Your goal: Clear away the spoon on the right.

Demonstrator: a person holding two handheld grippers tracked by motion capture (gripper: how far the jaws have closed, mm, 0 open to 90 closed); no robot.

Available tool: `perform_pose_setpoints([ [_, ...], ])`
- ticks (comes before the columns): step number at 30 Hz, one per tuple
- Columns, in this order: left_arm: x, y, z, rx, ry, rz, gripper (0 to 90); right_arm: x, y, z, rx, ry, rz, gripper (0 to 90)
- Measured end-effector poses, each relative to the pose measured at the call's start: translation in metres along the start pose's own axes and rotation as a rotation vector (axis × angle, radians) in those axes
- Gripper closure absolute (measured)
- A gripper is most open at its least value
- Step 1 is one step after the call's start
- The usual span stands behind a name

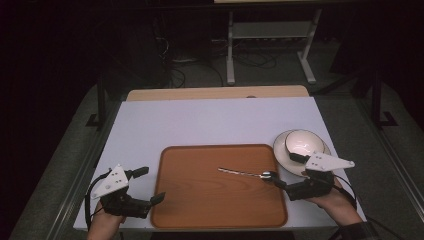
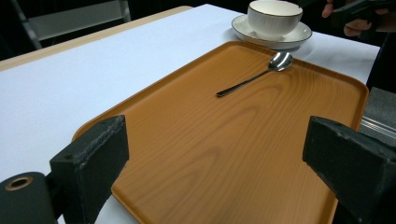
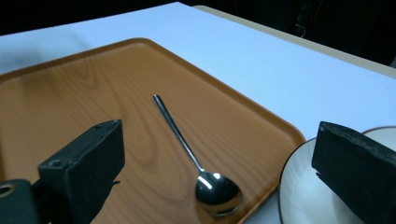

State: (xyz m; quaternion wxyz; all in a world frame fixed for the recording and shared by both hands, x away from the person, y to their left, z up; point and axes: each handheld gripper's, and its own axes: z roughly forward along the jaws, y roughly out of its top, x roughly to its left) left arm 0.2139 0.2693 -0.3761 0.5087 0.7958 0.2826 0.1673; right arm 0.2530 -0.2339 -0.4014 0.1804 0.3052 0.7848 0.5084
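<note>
The right gripper [image 1: 282, 175] was held wide apart, nothing between its jaws, poised just beside the right rim of the tray, with its jaws bracketing the bowl of the spoon [image 3: 187, 154] in the right gripper view. The spoon [image 1: 247, 174] was seen lying flat on the wooden tray [image 1: 200, 210], bowl towards the right edge, handle pointing left across the wood. Just beyond the tray's right rim, the cup [image 1: 303, 142] was seen standing on its saucer [image 1: 280, 150], close behind the right gripper. Over on the left, the left gripper [image 1: 150, 185] was likewise held open and empty, hovering at the tray's left edge, well apart from the spoon.

The step in hand was judged to be the reach for the spoon, with the grasp not yet made. A small advance and a lowering towards the tray would be called for next, then a closing on the neck or the handle near the bowl. Care would be wanted: the thin steel lay flat on the wood and could well slide.
</note>
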Motion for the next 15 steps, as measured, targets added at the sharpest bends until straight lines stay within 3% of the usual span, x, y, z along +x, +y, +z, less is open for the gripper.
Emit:
perform_pose_setpoints([
  [15, 0.0, 0.0, 0.001, 0.003, -0.002, 0.0, 6.5, 0.002, -0.013, -0.005, 0.048, -0.032, -0.007, 2.3],
])
